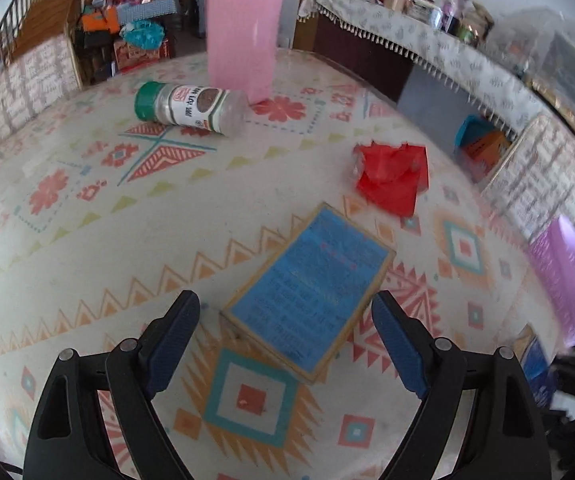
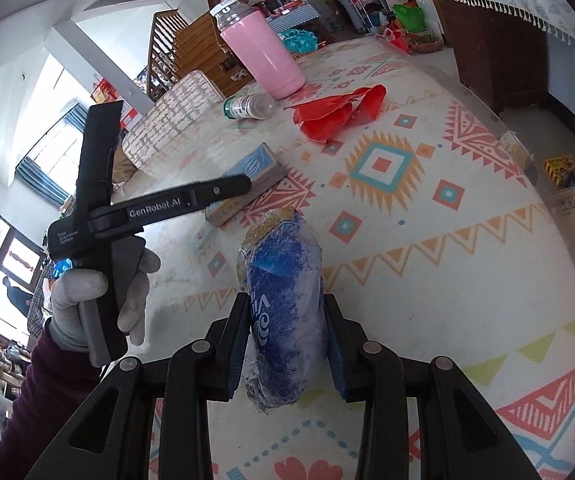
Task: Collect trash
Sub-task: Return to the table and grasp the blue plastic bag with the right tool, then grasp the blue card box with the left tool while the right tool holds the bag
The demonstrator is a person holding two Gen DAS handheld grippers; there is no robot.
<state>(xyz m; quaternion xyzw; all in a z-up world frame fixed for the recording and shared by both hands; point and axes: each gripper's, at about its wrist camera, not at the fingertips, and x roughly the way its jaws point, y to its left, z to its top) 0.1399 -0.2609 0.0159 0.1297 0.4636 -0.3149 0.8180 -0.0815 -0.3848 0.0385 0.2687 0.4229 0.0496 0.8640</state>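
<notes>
My right gripper is shut on a crumpled blue and white wrapper and holds it above the patterned table. My left gripper is open and empty, just above a flat blue box that lies between its fingers. In the right wrist view the left gripper hovers over that box, held by a gloved hand. A crumpled red wrapper lies beyond the box; it also shows in the right wrist view. A green-capped spice jar lies on its side.
A tall pink tumbler stands at the table's far side, next to the jar. A purple perforated bin sits at the table's right edge. Chairs and a cloth-covered sideboard surround the table.
</notes>
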